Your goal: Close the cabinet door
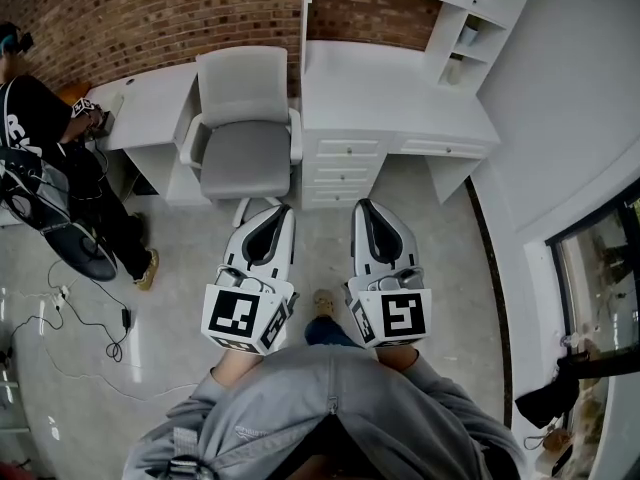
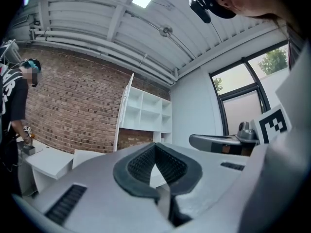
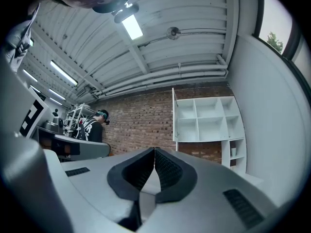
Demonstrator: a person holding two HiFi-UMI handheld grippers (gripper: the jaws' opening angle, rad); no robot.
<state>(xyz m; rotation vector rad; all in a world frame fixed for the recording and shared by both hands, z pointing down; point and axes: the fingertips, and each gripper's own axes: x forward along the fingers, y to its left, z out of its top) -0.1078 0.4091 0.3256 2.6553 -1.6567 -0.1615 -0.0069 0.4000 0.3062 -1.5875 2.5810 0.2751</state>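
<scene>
Cabinet door (image 2: pixel 121 116) hangs open and untouched, so all the closing remains, with left gripper (image 2: pixel 155 148) and right gripper (image 3: pixel 154 153) both closed, empty and well short of it.

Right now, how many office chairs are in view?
1. The grey office chair stands by the brick wall, between the low white table and the white desk. Others may sit out of frame.
</scene>
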